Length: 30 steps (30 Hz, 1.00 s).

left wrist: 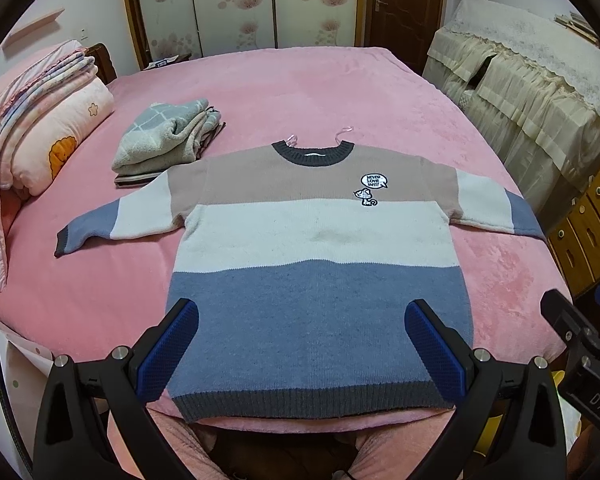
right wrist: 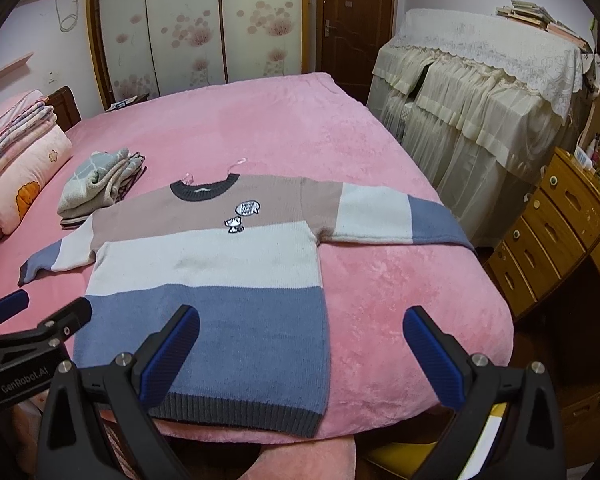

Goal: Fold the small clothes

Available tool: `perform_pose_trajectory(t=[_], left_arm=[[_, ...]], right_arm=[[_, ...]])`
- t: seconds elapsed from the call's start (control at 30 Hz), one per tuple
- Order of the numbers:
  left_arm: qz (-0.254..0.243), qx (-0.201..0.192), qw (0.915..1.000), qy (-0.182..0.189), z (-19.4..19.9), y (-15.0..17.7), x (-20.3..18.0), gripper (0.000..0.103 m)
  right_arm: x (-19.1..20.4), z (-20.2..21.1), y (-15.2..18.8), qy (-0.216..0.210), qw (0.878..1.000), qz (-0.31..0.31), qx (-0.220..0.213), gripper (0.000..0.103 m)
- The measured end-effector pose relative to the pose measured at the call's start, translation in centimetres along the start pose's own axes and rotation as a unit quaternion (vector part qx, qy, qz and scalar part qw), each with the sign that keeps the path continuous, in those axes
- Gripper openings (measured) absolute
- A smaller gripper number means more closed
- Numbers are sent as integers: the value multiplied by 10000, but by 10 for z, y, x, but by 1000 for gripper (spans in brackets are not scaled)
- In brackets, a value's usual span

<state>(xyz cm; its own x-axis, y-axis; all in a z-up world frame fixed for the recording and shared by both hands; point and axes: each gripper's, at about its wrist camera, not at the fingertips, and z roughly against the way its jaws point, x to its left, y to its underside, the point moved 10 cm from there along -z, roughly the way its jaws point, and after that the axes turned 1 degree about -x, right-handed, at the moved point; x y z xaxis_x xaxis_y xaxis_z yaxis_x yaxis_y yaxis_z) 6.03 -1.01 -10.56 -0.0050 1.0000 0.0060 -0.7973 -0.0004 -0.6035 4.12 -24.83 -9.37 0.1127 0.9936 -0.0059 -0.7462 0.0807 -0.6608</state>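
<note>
A small striped sweater (left wrist: 312,240) lies flat, face up, on the pink bed (left wrist: 284,92), sleeves spread, grey hem at the near edge. It has tan, white and blue bands and a cartoon patch. It also shows in the right wrist view (right wrist: 208,264). My left gripper (left wrist: 302,314) is open and empty, hovering above the blue band near the hem. My right gripper (right wrist: 302,320) is open and empty, above the sweater's right hem side and the bare bed. Each gripper shows in the other's view: the right gripper (left wrist: 572,336), the left gripper (right wrist: 40,320).
A pile of folded clothes (left wrist: 168,136) sits on the bed beyond the left sleeve. Folded quilts and pillows (left wrist: 40,128) lie at the left. A lace-covered cabinet (right wrist: 480,92) and a wooden drawer unit (right wrist: 552,224) stand to the right. A clear hanger (left wrist: 320,136) lies by the collar.
</note>
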Motion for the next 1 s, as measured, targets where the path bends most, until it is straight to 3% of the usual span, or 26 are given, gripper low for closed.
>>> perform_pose_trajectory(t=[0.23, 0.43, 0.57, 1.0], left_arm=[[39, -188, 9998, 87, -6, -2, 0, 102], [-66, 50, 9998, 165, -18, 1, -3, 102], [-202, 157, 9995, 177, -25, 1, -7, 95], [-165, 297, 9992, 198, -39, -1, -7, 95]], right_arm=[[-2, -10, 7, -40, 10000, -65, 25, 102], [-1, -14, 7, 9, 10000, 7, -17, 102], [2, -18, 5, 16, 10000, 54, -25, 102], [4, -27, -1, -29, 10000, 0, 43, 102]])
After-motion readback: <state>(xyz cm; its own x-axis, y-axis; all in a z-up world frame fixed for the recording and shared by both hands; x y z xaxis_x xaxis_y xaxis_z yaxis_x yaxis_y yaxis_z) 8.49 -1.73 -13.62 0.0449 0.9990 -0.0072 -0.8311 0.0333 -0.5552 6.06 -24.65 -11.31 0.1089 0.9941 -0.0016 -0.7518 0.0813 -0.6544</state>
